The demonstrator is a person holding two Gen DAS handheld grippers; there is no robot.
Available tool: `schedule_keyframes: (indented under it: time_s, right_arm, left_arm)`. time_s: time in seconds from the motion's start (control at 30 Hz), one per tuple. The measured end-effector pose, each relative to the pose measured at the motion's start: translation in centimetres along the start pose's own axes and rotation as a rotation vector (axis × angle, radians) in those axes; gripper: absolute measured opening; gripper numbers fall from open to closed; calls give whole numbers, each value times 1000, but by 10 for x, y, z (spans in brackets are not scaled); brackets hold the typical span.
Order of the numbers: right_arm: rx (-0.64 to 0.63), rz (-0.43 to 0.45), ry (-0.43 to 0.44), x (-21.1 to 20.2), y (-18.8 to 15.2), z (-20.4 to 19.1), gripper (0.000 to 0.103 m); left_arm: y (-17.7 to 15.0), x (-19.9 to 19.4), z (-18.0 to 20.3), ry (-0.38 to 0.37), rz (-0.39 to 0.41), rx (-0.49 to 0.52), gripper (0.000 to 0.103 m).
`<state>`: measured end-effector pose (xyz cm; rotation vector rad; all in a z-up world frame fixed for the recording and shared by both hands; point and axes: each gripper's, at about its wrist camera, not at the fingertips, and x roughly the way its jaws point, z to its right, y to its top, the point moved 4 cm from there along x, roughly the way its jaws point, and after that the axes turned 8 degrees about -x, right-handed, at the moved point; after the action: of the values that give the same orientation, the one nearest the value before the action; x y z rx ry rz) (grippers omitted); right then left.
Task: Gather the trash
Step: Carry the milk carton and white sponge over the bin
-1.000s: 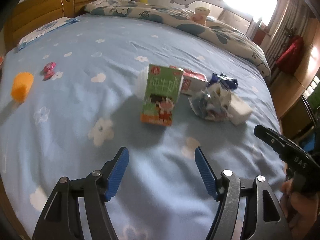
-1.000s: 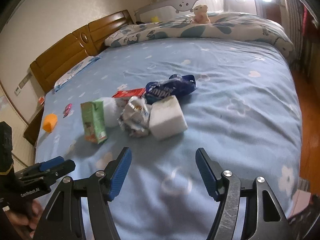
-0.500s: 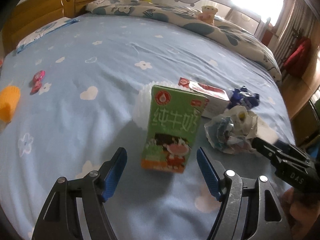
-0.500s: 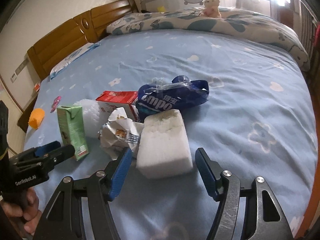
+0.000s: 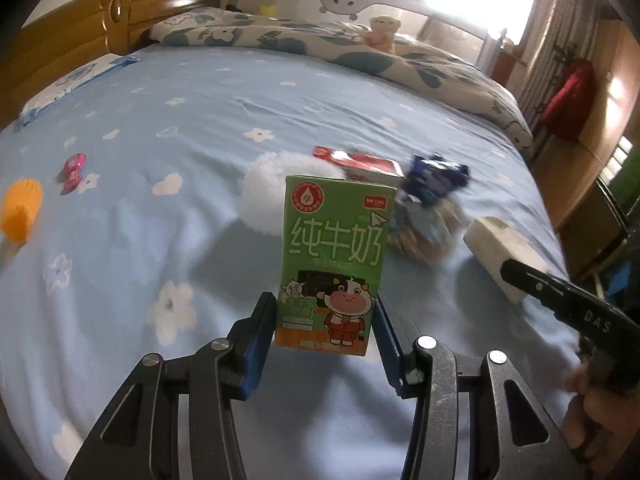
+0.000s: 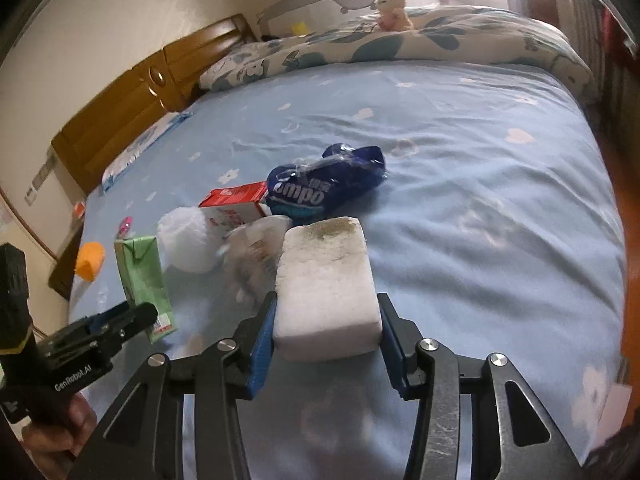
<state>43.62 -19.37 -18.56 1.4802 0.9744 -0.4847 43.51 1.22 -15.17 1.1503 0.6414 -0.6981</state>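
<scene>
My left gripper [image 5: 326, 320] is shut on a green milk carton [image 5: 334, 260] that stands upright on the blue bed; the carton also shows in the right wrist view [image 6: 142, 280]. My right gripper [image 6: 326, 324] is shut on a dirty white sponge block [image 6: 326, 284], which also shows in the left wrist view [image 5: 500, 248]. Behind them lie a white fluffy ball [image 6: 186, 240], a red and white carton [image 6: 236, 204], a crumpled wrapper [image 6: 252, 256] and a blue plastic bag [image 6: 324, 184].
An orange cup [image 5: 20, 210] and a small pink item [image 5: 73, 166] lie at the left on the bed sheet [image 5: 200, 120]. A folded duvet [image 5: 320, 44] with a plush toy [image 5: 382, 34] lies at the far end. A wooden headboard [image 5: 100, 40] stands at the left.
Both grippers moved forward and closed: the left onto the green milk carton, the right onto the white sponge block.
</scene>
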Motion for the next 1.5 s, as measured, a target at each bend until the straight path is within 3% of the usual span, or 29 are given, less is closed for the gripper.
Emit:
schedule_keyframes:
  time_s: [0.57,1.03,1.5]
  right_arm:
    - [91,85,18,-121,-65,9,47]
    - [179,136,-43,-197,-122,47,47]
    - [276,187,-165,-266,-161,101,47]
  left_arm:
    - [-71,-86,59,-130,-70,104,46]
    - [-111,-117,132,-238,-110,252,46]
    - [-141,-122,209,-328,-147,413,46]
